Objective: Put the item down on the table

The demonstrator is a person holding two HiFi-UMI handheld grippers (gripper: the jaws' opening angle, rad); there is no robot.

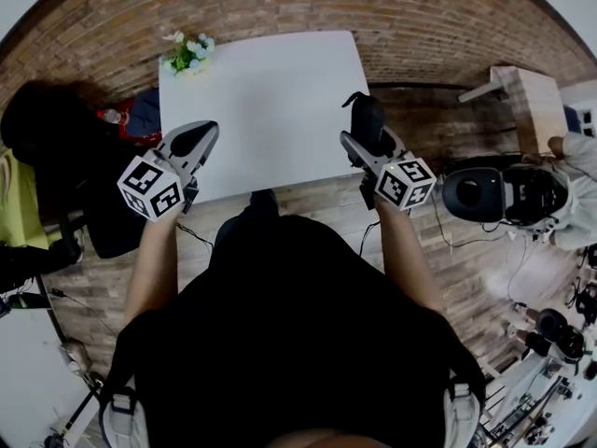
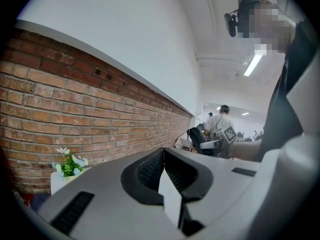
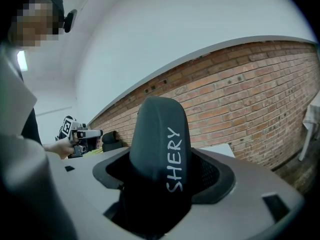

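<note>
Right hand-held gripper (image 1: pixel 366 136): clamped on dark item (image 3: pixel 159 134), upright, lettered SHERY | place: mid-right of head view, over right edge of white table (image 1: pixel 270 101), not yet down | left hand-held gripper (image 2: pixel 163 170): jaws together, white sliver at seam unidentifiable | risk: released this near the edge, item may topple off | unclear: item's base buried between jaws; its gap to table
</note>
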